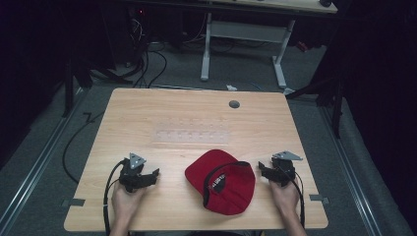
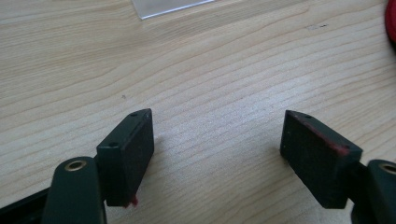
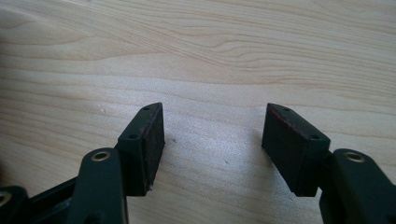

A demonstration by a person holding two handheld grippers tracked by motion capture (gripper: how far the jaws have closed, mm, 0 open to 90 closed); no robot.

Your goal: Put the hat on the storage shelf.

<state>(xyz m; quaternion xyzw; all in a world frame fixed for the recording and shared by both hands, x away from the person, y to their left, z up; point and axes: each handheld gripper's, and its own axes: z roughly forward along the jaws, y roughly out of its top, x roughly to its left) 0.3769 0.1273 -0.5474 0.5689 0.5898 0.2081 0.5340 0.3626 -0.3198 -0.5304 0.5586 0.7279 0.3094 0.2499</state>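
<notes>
Item: red cap (image 1: 221,181), laid crown-up on the counter (image 1: 196,118), between the two tongs and touched by neither. Left tongs (image 1: 152,175) and right tongs (image 1: 263,169) are held spread and empty, both turned toward the cap, probably readied for a two-sided pickup.

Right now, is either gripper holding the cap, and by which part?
Nothing is held. The left gripper and right gripper both stand open over bare table, with the red cap lying untouched between them.
</notes>
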